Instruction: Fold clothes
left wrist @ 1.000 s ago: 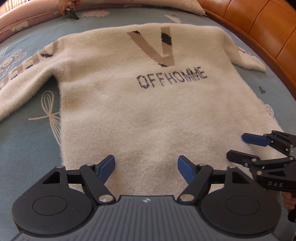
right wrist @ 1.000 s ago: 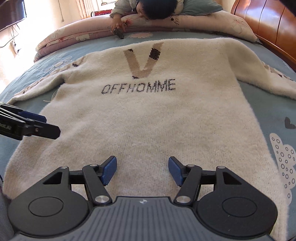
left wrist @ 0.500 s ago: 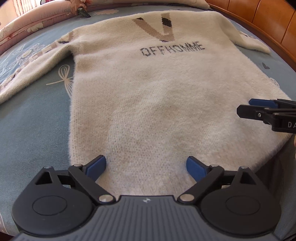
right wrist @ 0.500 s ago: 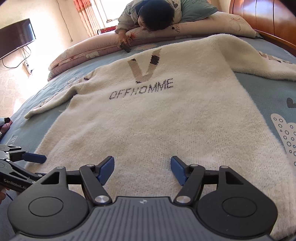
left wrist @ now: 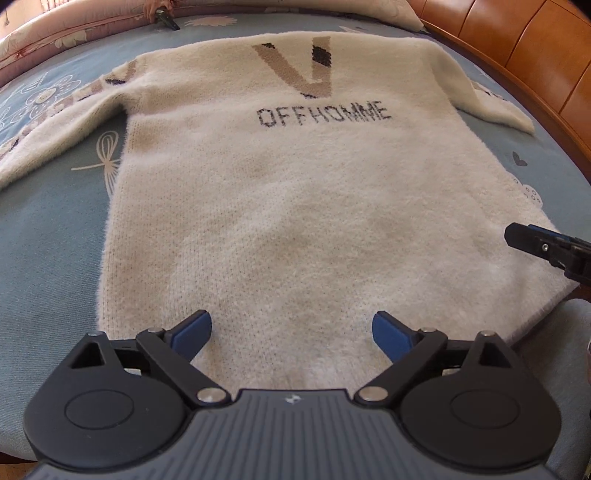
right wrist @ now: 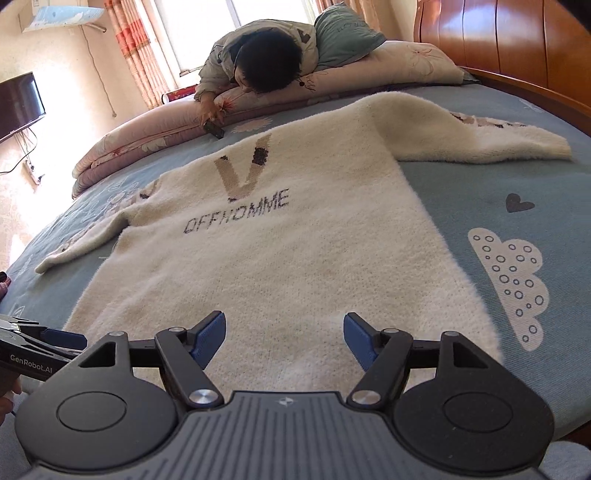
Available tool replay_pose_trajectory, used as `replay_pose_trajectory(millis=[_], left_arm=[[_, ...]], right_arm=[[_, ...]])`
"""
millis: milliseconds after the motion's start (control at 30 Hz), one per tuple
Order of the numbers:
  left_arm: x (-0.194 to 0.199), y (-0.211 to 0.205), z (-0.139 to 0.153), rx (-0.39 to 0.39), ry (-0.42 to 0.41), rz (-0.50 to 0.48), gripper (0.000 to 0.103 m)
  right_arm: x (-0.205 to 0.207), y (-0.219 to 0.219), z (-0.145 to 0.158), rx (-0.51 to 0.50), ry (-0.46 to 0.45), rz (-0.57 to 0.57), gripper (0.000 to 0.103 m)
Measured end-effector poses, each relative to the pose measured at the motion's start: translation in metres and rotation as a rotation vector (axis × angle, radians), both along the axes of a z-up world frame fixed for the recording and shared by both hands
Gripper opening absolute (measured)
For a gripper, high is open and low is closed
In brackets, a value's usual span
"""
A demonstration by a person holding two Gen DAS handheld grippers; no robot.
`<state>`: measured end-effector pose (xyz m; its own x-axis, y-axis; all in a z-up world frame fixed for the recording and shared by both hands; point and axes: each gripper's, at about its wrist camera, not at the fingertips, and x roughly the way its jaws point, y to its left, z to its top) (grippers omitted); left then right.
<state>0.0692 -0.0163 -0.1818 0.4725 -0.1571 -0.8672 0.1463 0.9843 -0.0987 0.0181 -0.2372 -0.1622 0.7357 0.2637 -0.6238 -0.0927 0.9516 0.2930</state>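
Where the blue-grey bedsheet (right wrist: pixel 461 192) runs back toward the pink quilt roll (right wrist: pixel 147 133), a cream knit sweater (right wrist: pixel 280 251) lies flat and spread out on it, filling most of the bed. Printed white flowers, a dragonfly, a dotted cloud (right wrist: pixel 511 284) and a small dark heart (right wrist: pixel 519 203) decorate the sheet around the sweater. A wooden headboard (right wrist: pixel 517 40) borders the bed beyond the sweater's right sleeve (right wrist: pixel 480 142). Behind the sweater's collar end a person (right wrist: pixel 258 55) leans over the quilt roll, one hand on a small dark object (right wrist: pixel 214 129). Farther off stand a window with striped orange curtains (right wrist: pixel 140 48), a wall air conditioner (right wrist: pixel 61 16) and a dark television (right wrist: pixel 18 103).

Across the sweater's chest a brown and black "V" sits above the knitted word "OFFHOMME" (left wrist: pixel 325 114). "GenRobot.AI" reads on the left gripper's side in the right wrist view.

Lengthwise the sweater runs from the hem nearest the cameras to the collar at the quilt roll, sleeves spread to either side.

Over the hem's left part, the left gripper (left wrist: pixel 291 332) has its blue pads wide apart, gripping nothing. Over the hem's right part, the right gripper (right wrist: pixel 284 338) stands open too, jaws just widening, only sweater fabric lying beneath the gap.
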Motion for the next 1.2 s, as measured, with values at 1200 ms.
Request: replay_pose_trajectory(millis=[1200], left_arm=[[0.033,-0.017,-0.015,0.02,-0.156,-0.009,0.099]], right_arm=[[0.051,0.051,-0.023,-0.257,0.083,0.026,0.081]])
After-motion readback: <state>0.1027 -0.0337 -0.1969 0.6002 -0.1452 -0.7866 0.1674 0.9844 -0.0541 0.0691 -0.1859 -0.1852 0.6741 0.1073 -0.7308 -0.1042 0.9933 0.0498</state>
